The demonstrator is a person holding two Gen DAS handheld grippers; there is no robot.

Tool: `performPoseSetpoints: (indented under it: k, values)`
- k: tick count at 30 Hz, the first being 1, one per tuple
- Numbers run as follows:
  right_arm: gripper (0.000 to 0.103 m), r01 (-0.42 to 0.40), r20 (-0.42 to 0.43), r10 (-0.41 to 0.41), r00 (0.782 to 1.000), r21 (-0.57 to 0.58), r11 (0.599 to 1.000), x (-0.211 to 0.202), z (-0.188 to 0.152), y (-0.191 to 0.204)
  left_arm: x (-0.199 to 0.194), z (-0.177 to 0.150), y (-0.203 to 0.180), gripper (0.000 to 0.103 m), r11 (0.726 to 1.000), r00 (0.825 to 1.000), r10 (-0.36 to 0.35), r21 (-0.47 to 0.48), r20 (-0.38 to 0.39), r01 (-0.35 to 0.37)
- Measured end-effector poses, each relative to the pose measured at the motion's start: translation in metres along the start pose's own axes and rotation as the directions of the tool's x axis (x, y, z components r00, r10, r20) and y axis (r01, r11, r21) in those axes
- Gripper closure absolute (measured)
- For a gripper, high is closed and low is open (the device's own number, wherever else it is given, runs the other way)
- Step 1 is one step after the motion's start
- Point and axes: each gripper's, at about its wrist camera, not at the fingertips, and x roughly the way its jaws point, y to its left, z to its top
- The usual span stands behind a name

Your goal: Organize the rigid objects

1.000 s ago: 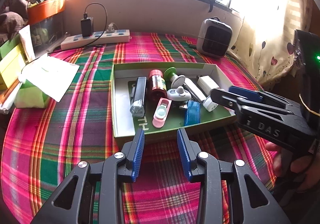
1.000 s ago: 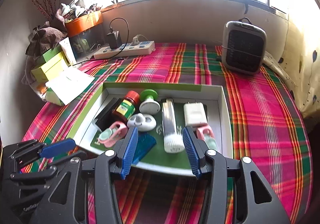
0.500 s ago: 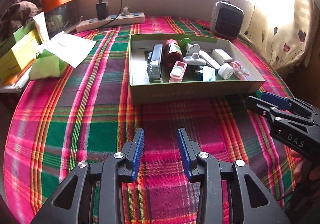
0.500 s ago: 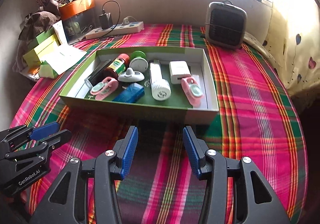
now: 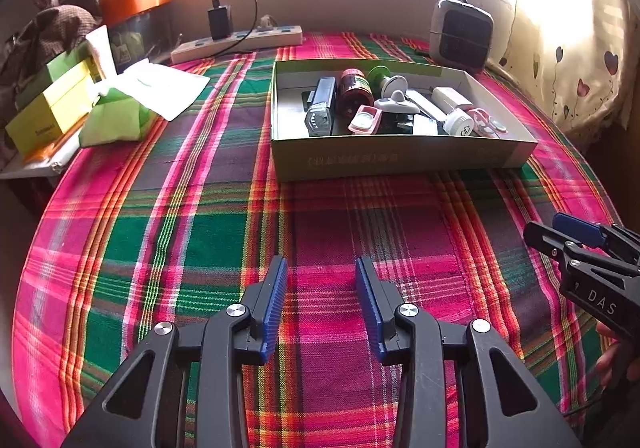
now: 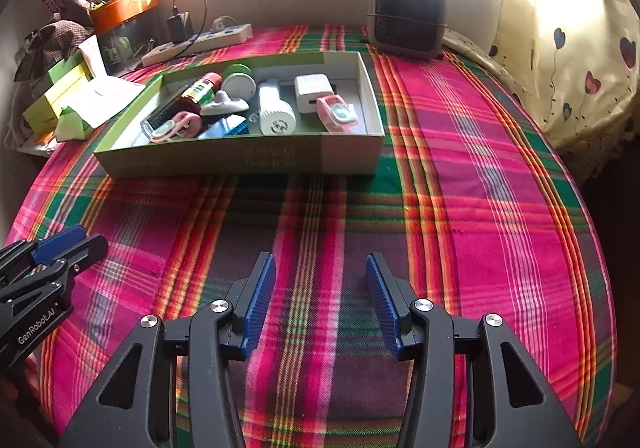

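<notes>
A shallow green cardboard box (image 5: 400, 158) (image 6: 240, 162) stands on the plaid cloth and holds several small rigid objects: a red-capped bottle (image 5: 353, 88) (image 6: 200, 86), a white cylinder (image 6: 274, 112), a white charger (image 6: 311, 90), pink cases (image 5: 364, 119) (image 6: 336, 114), a black device (image 5: 322, 104) and a blue item (image 6: 224, 127). My left gripper (image 5: 321, 288) is open and empty, well short of the box. My right gripper (image 6: 320, 286) is open and empty, also near the front; it shows at the right edge of the left wrist view (image 5: 580, 244).
A small heater (image 5: 462, 34) (image 6: 408, 22) stands at the back right. A power strip with a charger (image 5: 236, 42) (image 6: 196, 42) lies along the back. Yellow and green boxes (image 5: 52, 112), a green packet (image 5: 114, 120) and papers (image 5: 160, 86) sit at left. Curtain (image 6: 580, 60) at right.
Both grippers have pulled back from above the box toward the front of the table. They remain open and empty; the box contents have not moved.
</notes>
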Motion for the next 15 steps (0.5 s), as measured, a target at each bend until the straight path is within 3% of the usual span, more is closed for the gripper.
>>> performPoseSetpoints:
  k: [4, 7, 12, 15]
  values:
    - [0.055, 0.016, 0.008, -0.016, 1.000, 0.001, 1.000, -0.002, -0.004, -0.002, 0.000, -0.001, -0.003, 0.065, 1.000, 1.000, 0.014, -0.008, 0.004, -0.014]
    - [0.054, 0.020, 0.012, -0.020, 1.000, 0.004, 1.000, -0.002, -0.004, -0.003, 0.001, 0.000, -0.006, 0.054, 1.000, 1.000, 0.003, -0.008, 0.001, -0.003]
    - [0.033, 0.048, 0.000, -0.048, 0.999, 0.043, 0.998, 0.001, -0.003, -0.012, 0.002, 0.000, -0.010, 0.049, 1.000, 1.000, 0.009, -0.003, -0.002, -0.009]
    - [0.033, 0.057, -0.002, -0.057, 0.998, 0.045, 0.997, 0.001, -0.003, -0.013, 0.003, 0.001, -0.010, 0.048, 1.000, 1.000, 0.018, -0.002, -0.003, -0.018]
